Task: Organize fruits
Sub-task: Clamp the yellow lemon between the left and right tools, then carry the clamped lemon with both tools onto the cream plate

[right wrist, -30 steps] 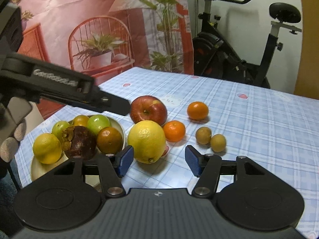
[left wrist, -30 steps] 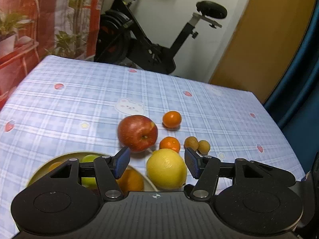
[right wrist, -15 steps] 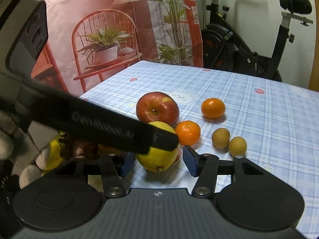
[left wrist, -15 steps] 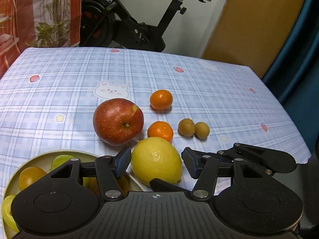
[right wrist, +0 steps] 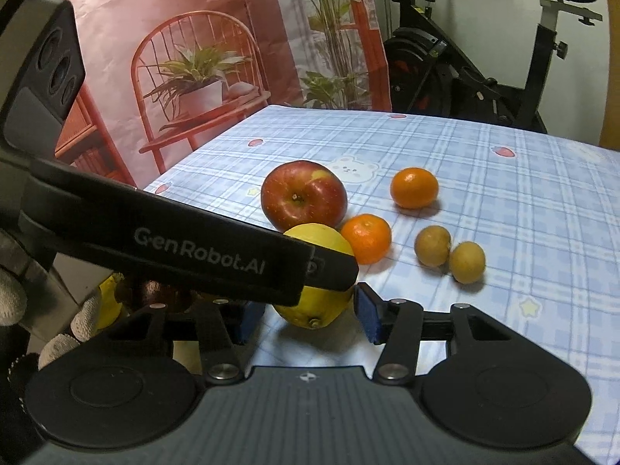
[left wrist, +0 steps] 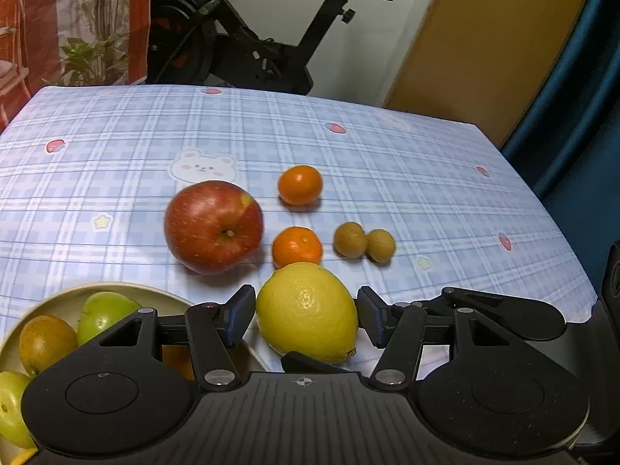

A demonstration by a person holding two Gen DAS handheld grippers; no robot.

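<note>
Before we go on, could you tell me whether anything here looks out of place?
Yes: both go for one lemon. The left gripper brackets it, and the right gripper, its jaws closing, has it between them too, so the tools cross.

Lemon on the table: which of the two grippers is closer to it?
Left, narrowly. The left gripper straddles the lemon, pads beside its flanks, not visibly pressing. The right gripper, jaws closing, has the lemon just beyond its pads, untouched.
</note>
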